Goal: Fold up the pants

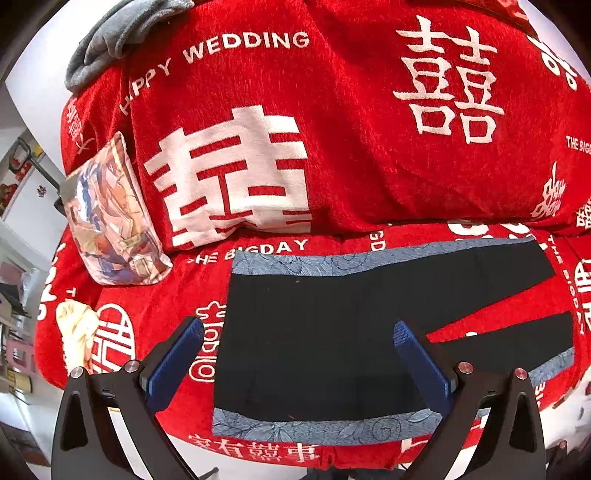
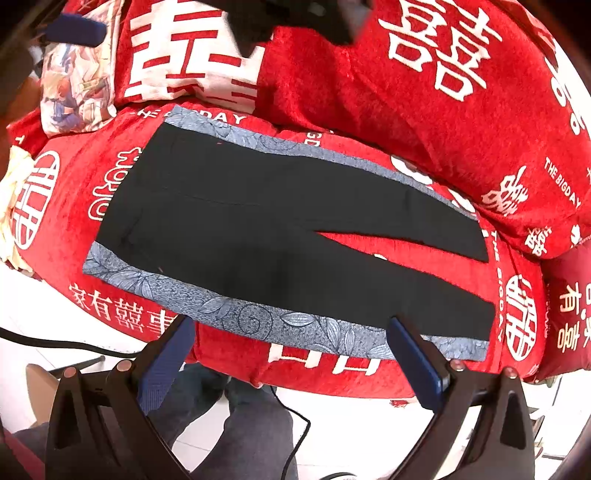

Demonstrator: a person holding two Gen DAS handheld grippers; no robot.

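Black pants with blue-grey patterned side stripes lie flat on a red sofa seat, waist to the left, legs spread to the right. In the right wrist view the pants show whole. My left gripper is open and empty, hovering above the waist end near the front stripe. My right gripper is open and empty, just above the near stripe at the seat's front edge. The left gripper's blue finger shows at the top left of the right wrist view.
The sofa has a red cover with white lettering and tall back cushions. A printed pillow leans at the left, a grey cloth on the backrest. A cream cloth lies at the seat's left. White floor and a black cable lie below.
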